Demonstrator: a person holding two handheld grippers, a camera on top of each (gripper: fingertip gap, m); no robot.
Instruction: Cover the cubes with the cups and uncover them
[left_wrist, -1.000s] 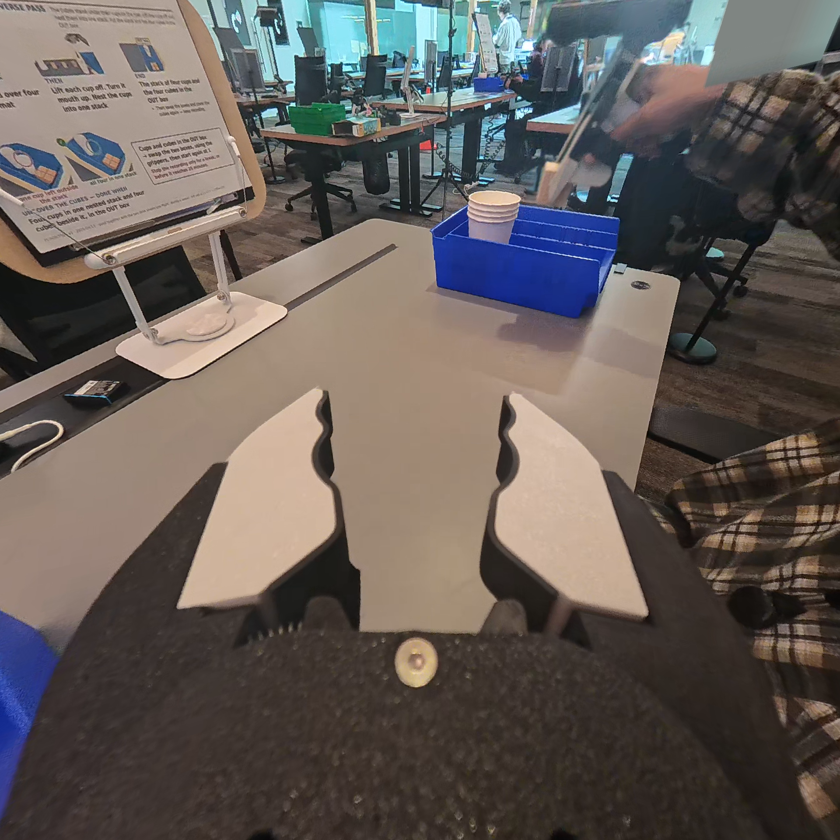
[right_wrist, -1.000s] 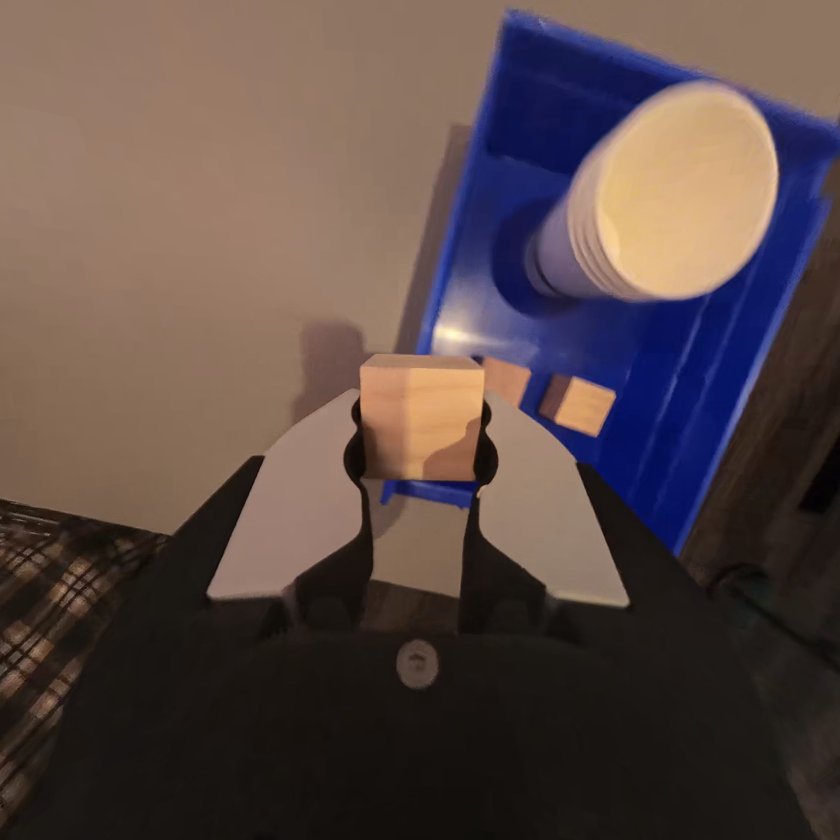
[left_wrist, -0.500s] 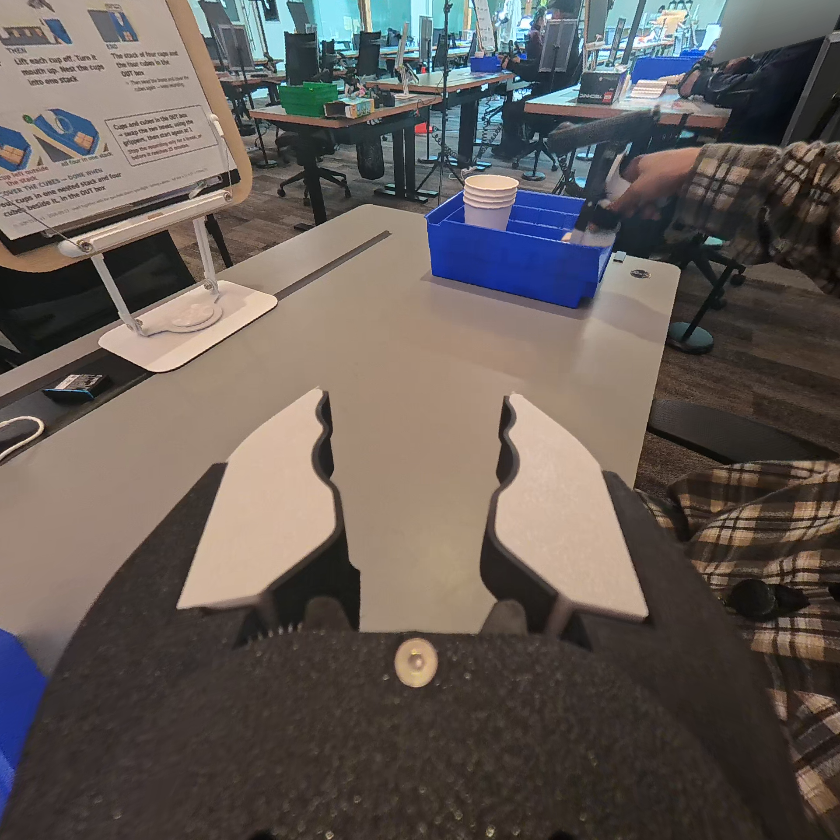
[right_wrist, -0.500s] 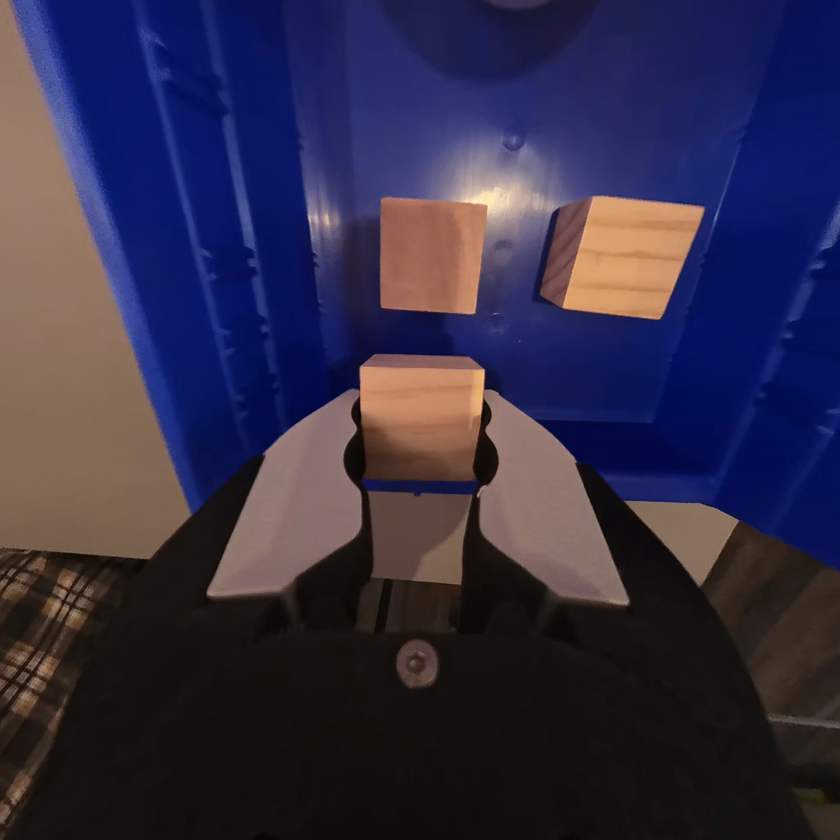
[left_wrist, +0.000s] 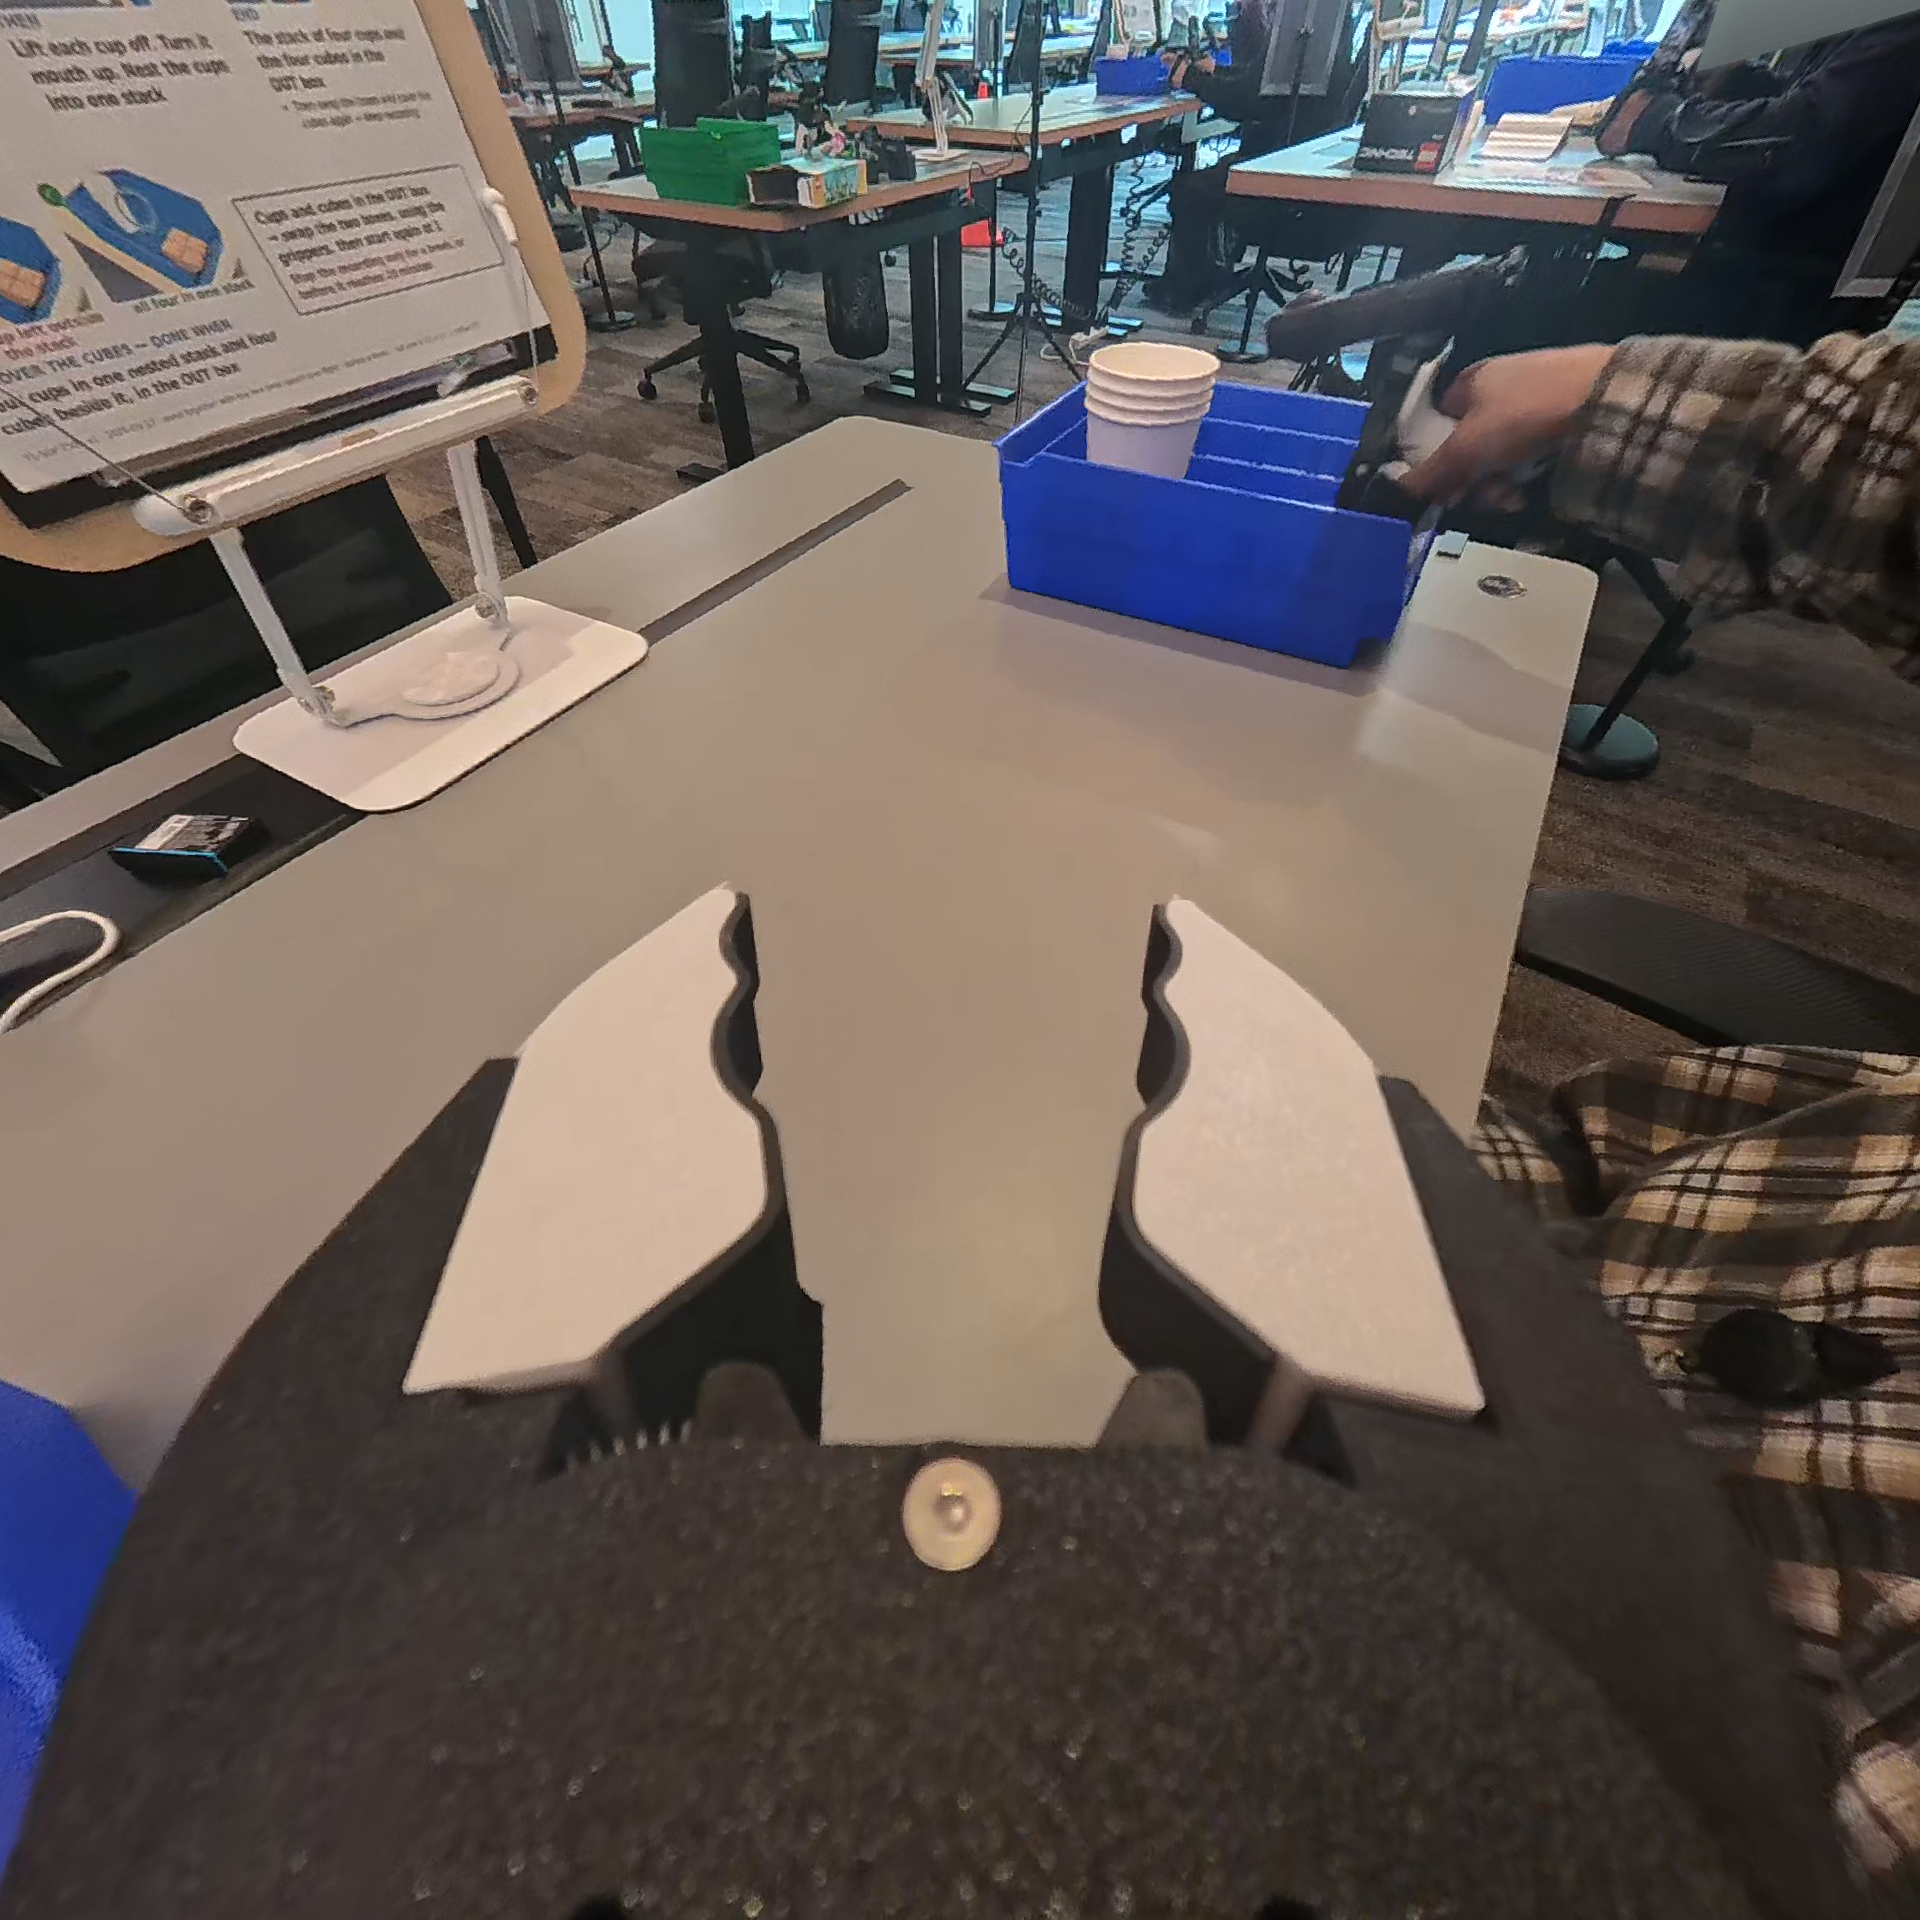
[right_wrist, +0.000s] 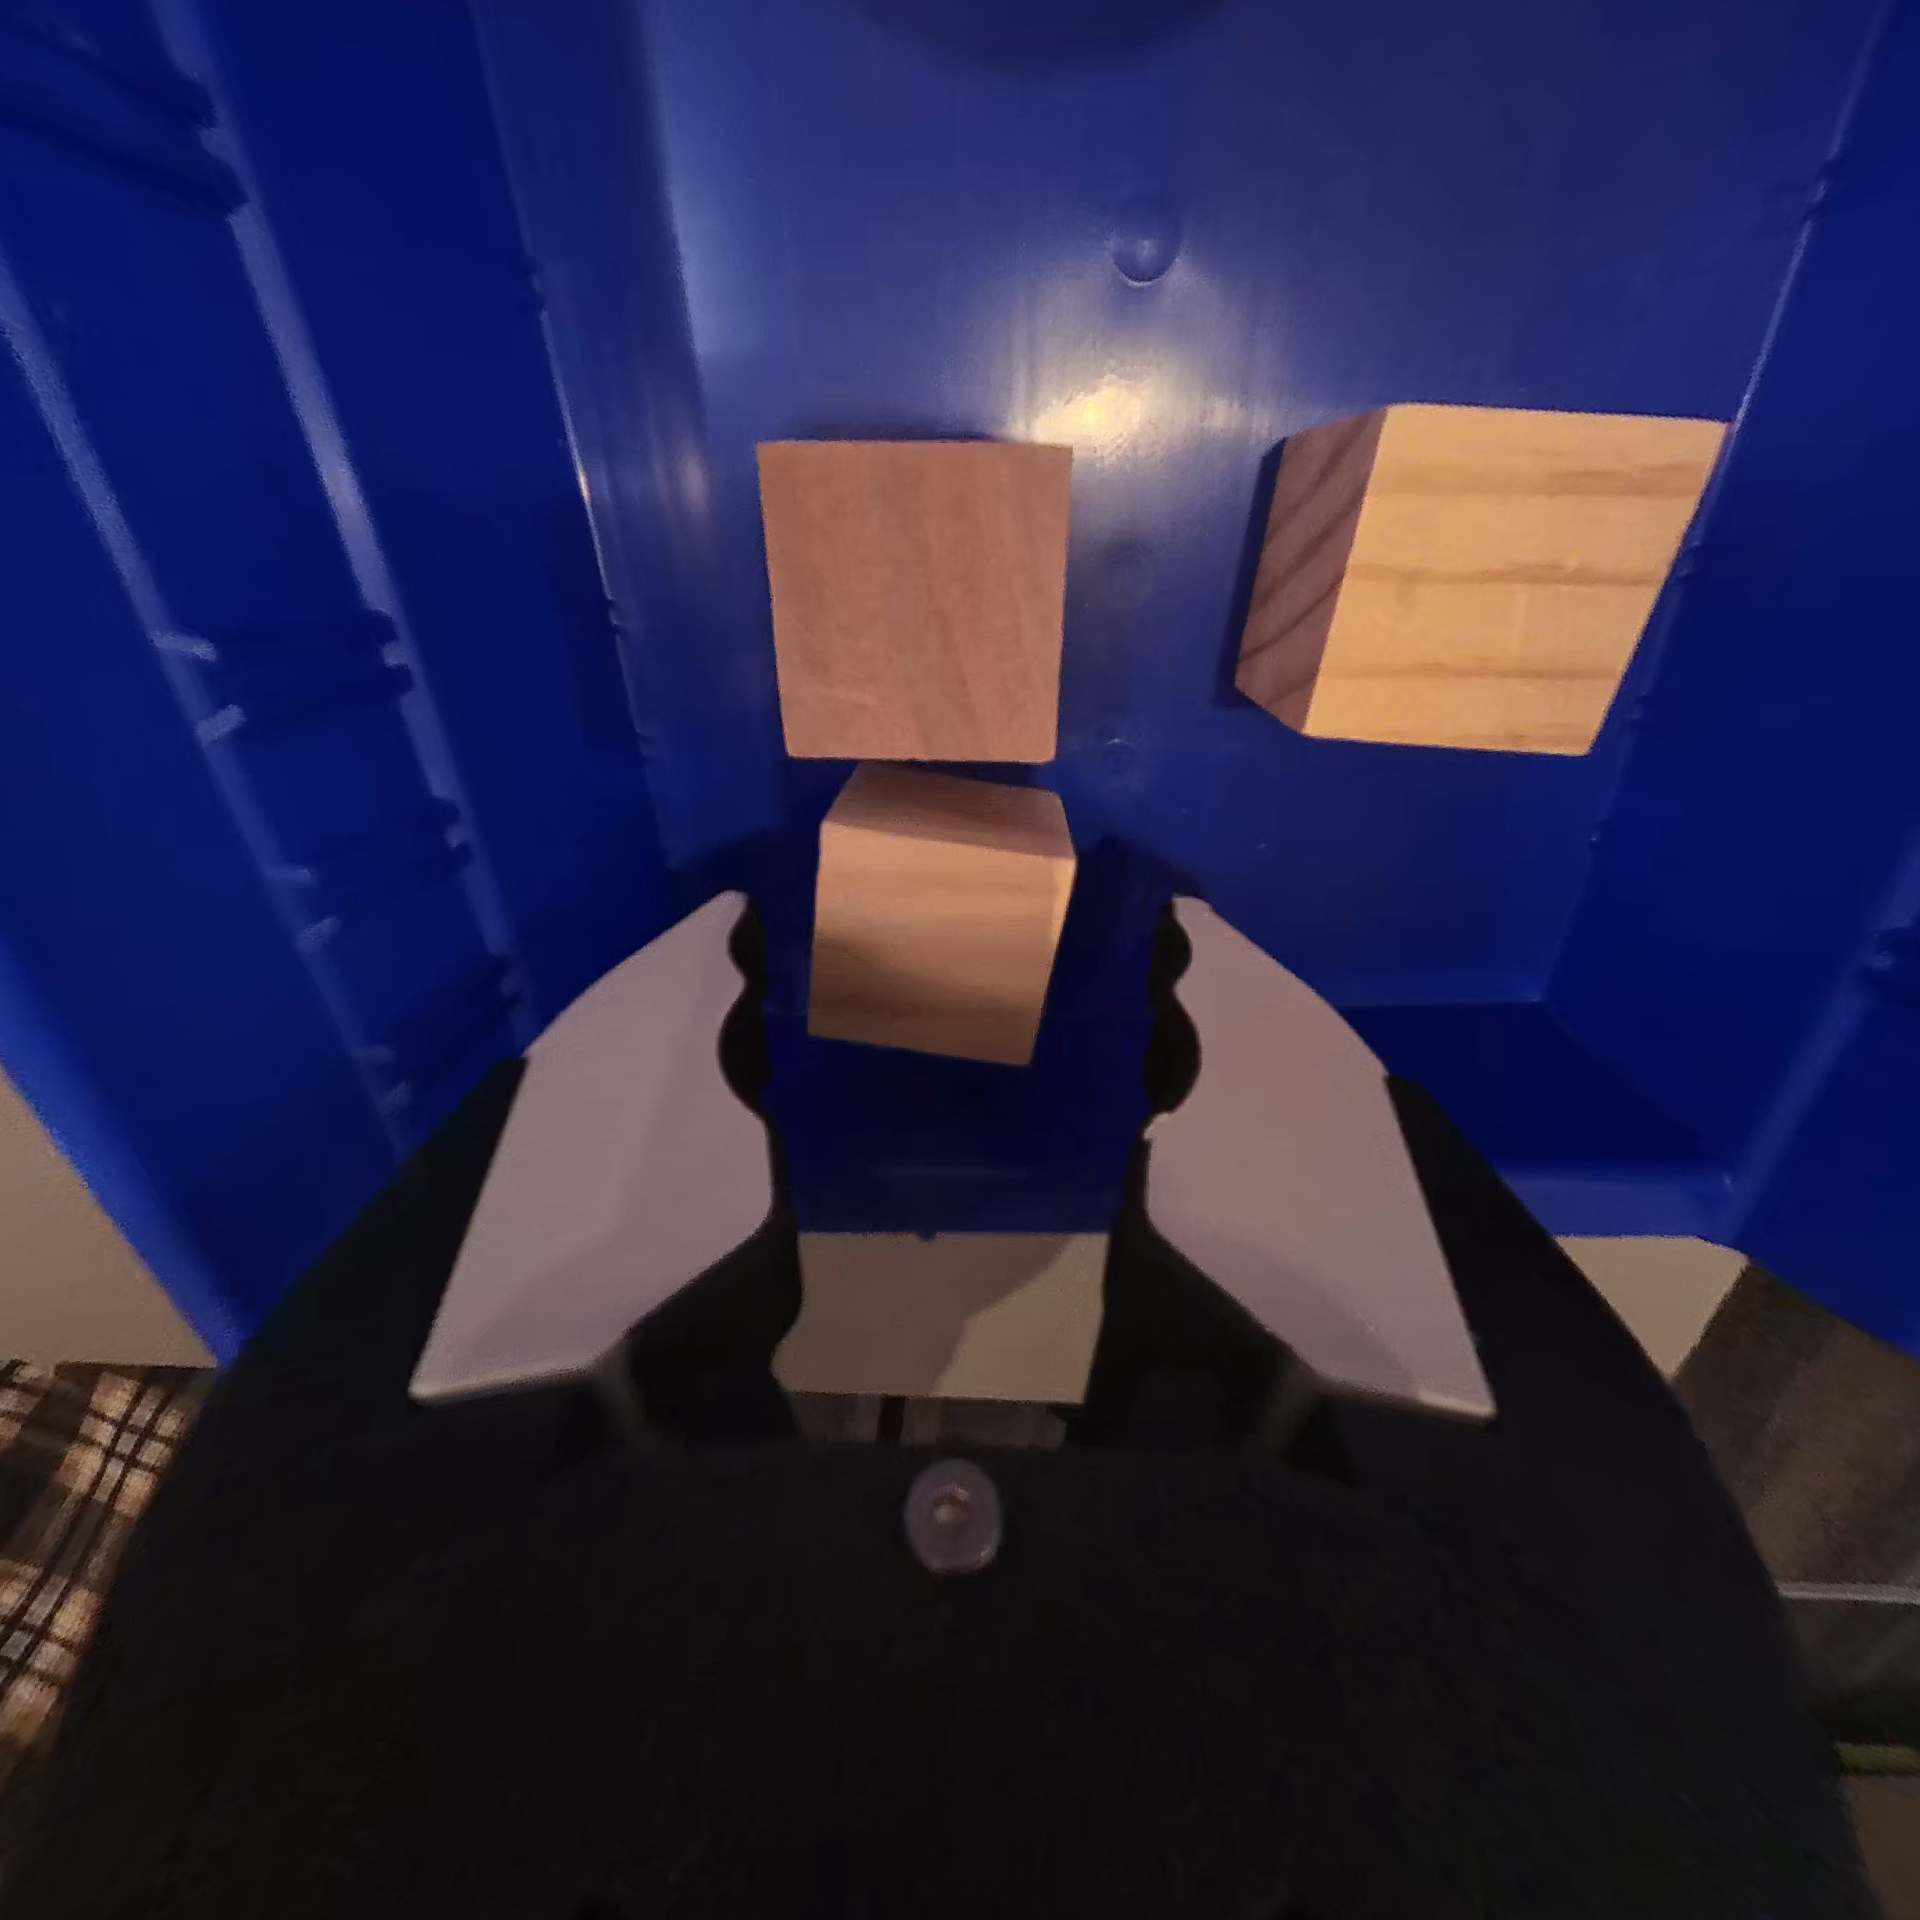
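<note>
The cubes are wooden, and I see three of them on the floor of the blue bin (right_wrist: 312, 623) in my right wrist view. The nearest cube (right_wrist: 940, 925) lies between the fingers of my right gripper (right_wrist: 956, 977), but the jaws stand apart and do not touch it on either side. It looks a little tilted, and I cannot tell if it rests flat. A second cube (right_wrist: 914, 597) is just beyond it, maybe touching it at the edge. The third cube (right_wrist: 1486, 582) sits apart, to the right.

I judge these cubes light, stiff and not fragile. The faces are smooth, so they may slip if I press only on a corner. The best hold is on two opposite flat faces, with the pads square to the wood.

The stack of white cups (left_wrist: 1148, 421) stands mouth up in the far part of the same bin. Paper cups are very light and their walls dent easily, so I would pinch the rim softly.

My left gripper (left_wrist: 951, 935) is above the grey table (left_wrist: 883, 748), jaws wide apart, with nothing between them.
</note>
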